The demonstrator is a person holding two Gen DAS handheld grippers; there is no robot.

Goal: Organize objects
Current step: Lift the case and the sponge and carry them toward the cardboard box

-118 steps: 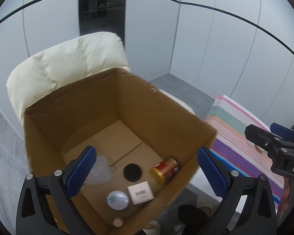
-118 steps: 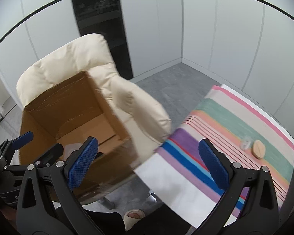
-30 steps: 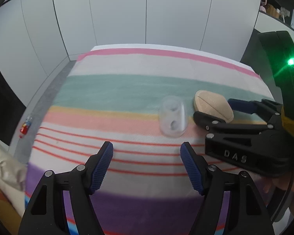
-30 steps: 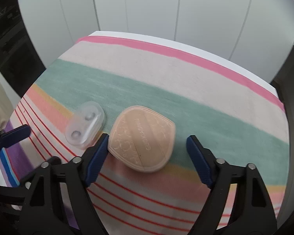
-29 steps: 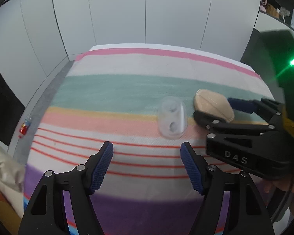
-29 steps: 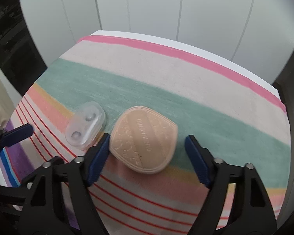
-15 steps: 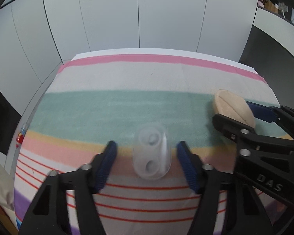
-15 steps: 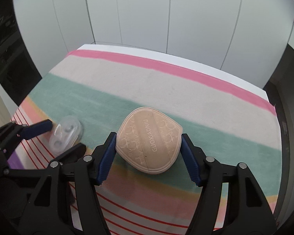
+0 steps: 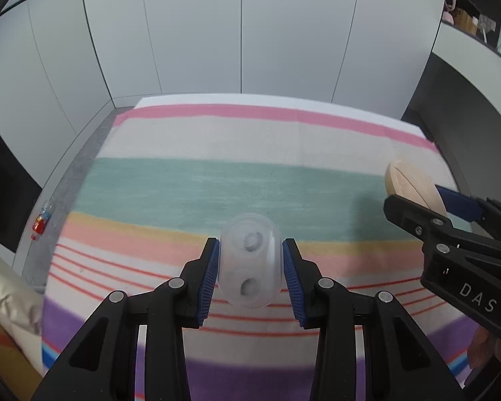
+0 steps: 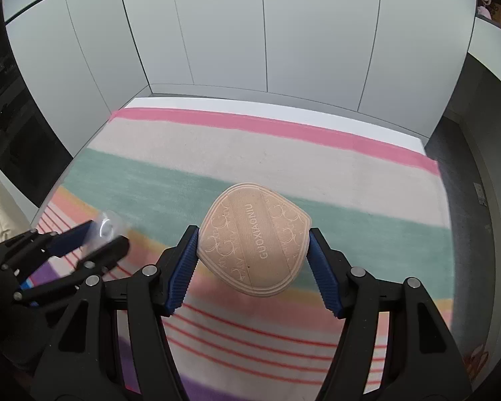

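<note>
Left gripper (image 9: pixel 250 267) clamps clear case (image 9: pixel 249 264); right gripper (image 10: pixel 254 260) clamps puff (image 10: pixel 254 250). Risk: slick case slips free.

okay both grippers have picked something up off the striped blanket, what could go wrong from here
1. The clear plastic case is smooth and rounded, and the left gripper pinches only its sides, so it might squirt out.
2. The beige pouch looks soft; the right gripper grips its edges only, so it could sag or slip free.
3. The two grippers are close together, so they could collide while carrying.
</note>
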